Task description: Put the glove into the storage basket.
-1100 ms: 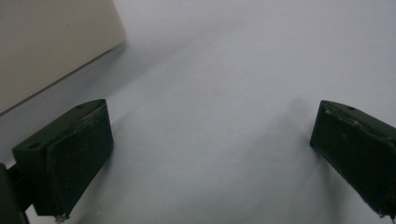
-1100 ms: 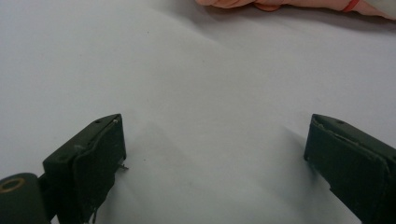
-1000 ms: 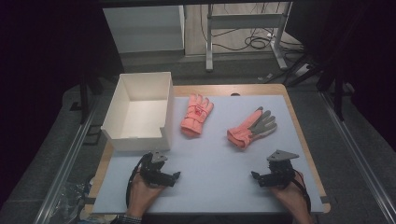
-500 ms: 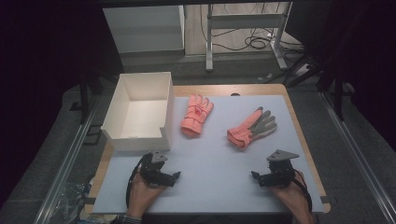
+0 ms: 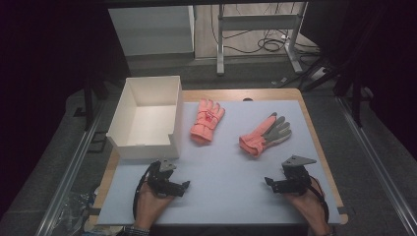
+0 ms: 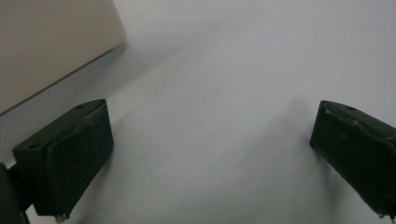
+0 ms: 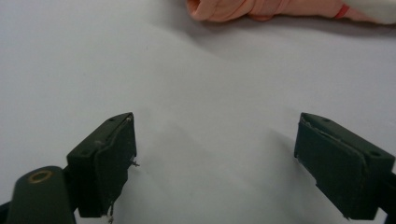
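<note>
Nearest the person, the left gripper (image 5: pixel 167 183) and right gripper (image 5: pixel 287 182) rest low on the pale, smooth surface (image 5: pixel 231 196), each with jaws wide apart and empty. No step looks begun; this reads as a starting pose. Farther out lie two soft knitted coral gloves, well apart: the left glove (image 5: pixel 207 120) just beside a rigid white open box (image 5: pixel 146 143), the right glove (image 5: pixel 264 136) with grey fingertips. A likely next move is reaching forward to pinch a limp cuff.
</note>
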`<state>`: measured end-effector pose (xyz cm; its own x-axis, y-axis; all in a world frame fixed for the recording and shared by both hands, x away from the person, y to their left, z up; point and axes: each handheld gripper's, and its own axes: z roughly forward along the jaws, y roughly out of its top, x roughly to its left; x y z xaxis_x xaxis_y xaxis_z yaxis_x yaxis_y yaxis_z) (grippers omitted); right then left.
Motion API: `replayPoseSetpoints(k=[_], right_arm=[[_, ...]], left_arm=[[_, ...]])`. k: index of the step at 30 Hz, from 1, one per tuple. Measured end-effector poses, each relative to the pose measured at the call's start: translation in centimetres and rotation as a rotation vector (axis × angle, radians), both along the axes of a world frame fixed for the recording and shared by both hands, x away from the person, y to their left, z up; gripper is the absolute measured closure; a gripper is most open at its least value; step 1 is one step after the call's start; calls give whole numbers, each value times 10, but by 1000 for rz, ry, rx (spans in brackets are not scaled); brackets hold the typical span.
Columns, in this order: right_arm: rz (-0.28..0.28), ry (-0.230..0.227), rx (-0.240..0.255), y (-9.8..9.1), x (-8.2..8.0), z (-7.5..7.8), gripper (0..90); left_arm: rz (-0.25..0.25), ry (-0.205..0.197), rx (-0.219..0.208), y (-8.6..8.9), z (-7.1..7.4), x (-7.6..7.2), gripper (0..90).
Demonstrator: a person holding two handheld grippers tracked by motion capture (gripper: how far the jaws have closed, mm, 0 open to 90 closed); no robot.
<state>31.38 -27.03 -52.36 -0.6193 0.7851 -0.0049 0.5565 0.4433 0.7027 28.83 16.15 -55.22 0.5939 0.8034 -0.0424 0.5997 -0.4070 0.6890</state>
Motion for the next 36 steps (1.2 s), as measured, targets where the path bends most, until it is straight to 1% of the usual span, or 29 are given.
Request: replayPoseSetpoints(k=[2, 3, 4, 7, 9, 10, 13, 15, 16, 17, 18, 19, 20, 21, 22, 23, 24, 26, 27, 28, 29, 30, 31, 32, 33, 34, 35, 36], right_arm=[[-4, -7, 3, 0, 3, 5, 177], [-4, -7, 3, 0, 3, 5, 177], [-10, -10, 1, -1, 6, 9, 207], [-17, -3, 22, -4, 11, 14, 245], [-18, -4, 25, -5, 13, 15, 260], [-18, 0, 36, -7, 18, 18, 291], [-24, 4, 66, -10, 27, 22, 338], [-24, 6, 72, -11, 30, 24, 355], [-28, 4, 82, -12, 36, 27, 396], [-28, 4, 82, -12, 36, 27, 396], [-28, 1, 85, -12, 39, 29, 412], [-31, -5, 96, -12, 46, 33, 448], [-29, -7, 98, -12, 49, 35, 468], [-29, -7, 98, -12, 49, 35, 468], [-28, -11, 98, -12, 55, 38, 504], [-28, -11, 98, -12, 55, 38, 504], [-30, -17, 96, -11, 63, 42, 555], [-35, -21, 92, -10, 71, 44, 600], [-35, -21, 92, -10, 71, 44, 600], [-47, -22, 88, -8, 79, 45, 653], [-47, -22, 88, -8, 79, 45, 653], [-61, -24, 90, -6, 87, 46, 692], [-61, -24, 90, -6, 87, 46, 692], [-75, -24, 92, -4, 96, 49, 720], [-75, -24, 92, -4, 96, 49, 720], [-85, -33, 85, -1, 104, 50, 727], [-85, -33, 85, -1, 104, 50, 727], [-94, -35, 82, 2, 112, 52, 722]], left_arm=[[0, 0, 0, 0, 0, 0, 0], [0, 0, 0, 0, 0, 0, 0], [0, 0, 0, 0, 0, 0, 0], [0, 0, 1, 0, 0, 0, 0], [0, 0, 1, 0, 0, 0, 0], [0, 0, 1, 0, 0, 0, 0], [0, 0, 1, 0, 0, 0, 0], [0, 0, 1, 0, 0, 0, 0], [0, 0, 1, 0, 0, 0, 0], [0, 0, 0, 0, 0, 0, 0], [0, 0, 1, 0, 0, 0, 0], [0, 0, 0, 0, 0, 0, 0], [0, 0, 1, 0, 0, 0, 0], [0, 0, 1, 0, 0, 0, 0], [0, 0, 1, 0, 0, 0, 0], [0, 0, 1, 0, 0, 0, 0], [0, 0, 0, 0, 0, 0, 0], [0, 0, 0, 0, 0, 0, 0], [0, 0, 0, 0, 0, 0, 0], [0, 0, 0, 0, 0, 0, 0], [0, 0, 0, 0, 0, 0, 0], [1, -1, 0, 0, 0, 0, 0], [1, -1, 0, 0, 0, 0, 0], [1, -1, 0, 0, 0, 0, 0], [1, -1, -1, 0, 0, 0, 0], [1, -1, -1, 0, 0, 0, 0], [1, -1, -1, 0, 0, 0, 0], [0, -1, -1, 0, 0, 0, 0]])
